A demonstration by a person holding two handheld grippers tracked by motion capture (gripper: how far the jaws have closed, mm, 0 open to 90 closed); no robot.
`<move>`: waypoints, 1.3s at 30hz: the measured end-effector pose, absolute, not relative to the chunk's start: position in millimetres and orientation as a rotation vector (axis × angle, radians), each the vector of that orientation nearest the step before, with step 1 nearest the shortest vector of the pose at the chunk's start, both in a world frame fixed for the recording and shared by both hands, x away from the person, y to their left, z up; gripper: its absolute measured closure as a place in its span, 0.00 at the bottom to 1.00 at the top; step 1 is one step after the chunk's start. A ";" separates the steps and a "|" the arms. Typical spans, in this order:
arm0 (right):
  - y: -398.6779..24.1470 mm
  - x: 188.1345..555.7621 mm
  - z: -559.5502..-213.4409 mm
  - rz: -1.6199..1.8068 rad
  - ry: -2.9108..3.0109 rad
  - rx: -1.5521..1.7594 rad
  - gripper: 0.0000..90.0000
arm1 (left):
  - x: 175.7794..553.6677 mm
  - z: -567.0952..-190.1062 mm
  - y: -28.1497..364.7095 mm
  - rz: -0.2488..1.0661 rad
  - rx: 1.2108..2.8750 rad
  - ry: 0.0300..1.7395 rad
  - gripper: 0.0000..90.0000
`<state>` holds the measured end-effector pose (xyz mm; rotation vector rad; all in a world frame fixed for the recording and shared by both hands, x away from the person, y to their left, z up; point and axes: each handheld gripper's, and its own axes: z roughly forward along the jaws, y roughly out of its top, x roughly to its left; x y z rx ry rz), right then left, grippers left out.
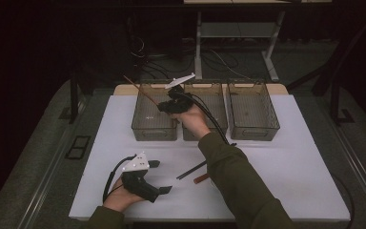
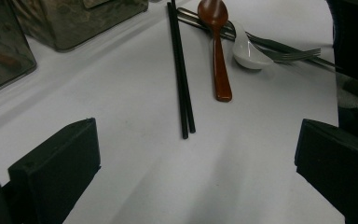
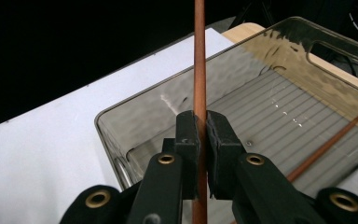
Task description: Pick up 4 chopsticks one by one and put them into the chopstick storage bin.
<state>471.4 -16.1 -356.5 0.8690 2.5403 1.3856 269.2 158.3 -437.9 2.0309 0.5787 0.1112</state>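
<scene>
My right gripper reaches over the left smoky bin, shut on a brown chopstick that slants up and to the left. A second brown chopstick lies on that bin's ribbed floor. Near the front left of the table my left gripper stands open with nothing between its jaws. In front of it lie a pair of black chopsticks, a brown spoon, a white spoon and a fork.
A middle bin and a right bin stand in a row with the left one at the back of the white table. My right forearm in a green sleeve crosses the table's middle. Dark floor surrounds the table.
</scene>
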 end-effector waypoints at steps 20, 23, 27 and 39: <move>11.0 482.5 -384.6 1.221 2.614 0.964 0.92 | 268.7 -438.1 157.4 0.103 2.034 0.572 0.00; 10.8 483.3 -385.9 1.209 2.604 0.992 0.81 | 268.6 -438.0 157.4 0.102 2.034 0.570 0.00; 8.7 483.9 -384.7 1.202 2.592 0.999 0.71 | 268.7 -438.0 157.4 0.102 2.034 0.569 0.00; -3.1 482.0 -375.9 1.229 2.603 0.994 0.56 | 268.7 -438.3 157.2 0.101 2.034 0.573 0.00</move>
